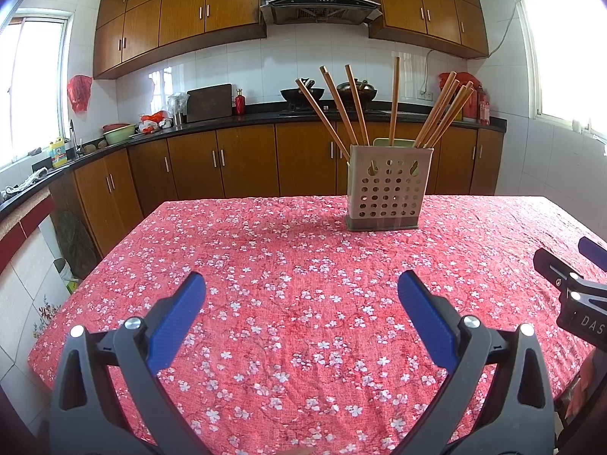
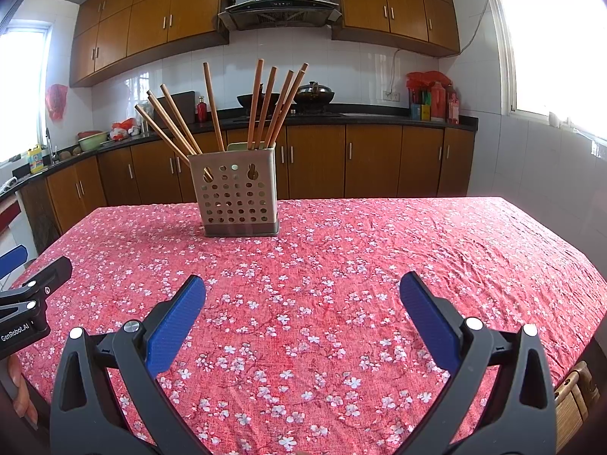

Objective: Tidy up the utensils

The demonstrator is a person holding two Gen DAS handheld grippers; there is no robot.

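A beige perforated utensil holder (image 1: 389, 189) stands upright at the far side of the table with several wooden chopsticks (image 1: 339, 104) leaning out of its top; it also shows in the right wrist view (image 2: 235, 193) with the chopsticks (image 2: 261, 106). My left gripper (image 1: 301, 284) is open and empty, low over the cloth, well short of the holder. My right gripper (image 2: 302, 286) is open and empty, also short of the holder. The right gripper shows at the right edge of the left wrist view (image 1: 569, 265); the left gripper shows at the left edge of the right wrist view (image 2: 34, 280).
The table carries a red floral tablecloth (image 1: 284, 303), also in the right wrist view (image 2: 379, 265). Behind it runs a kitchen counter (image 1: 227, 121) with woks, bottles and bowls over wooden cabinets. A wooden chair (image 2: 576, 402) is at the table's right near edge.
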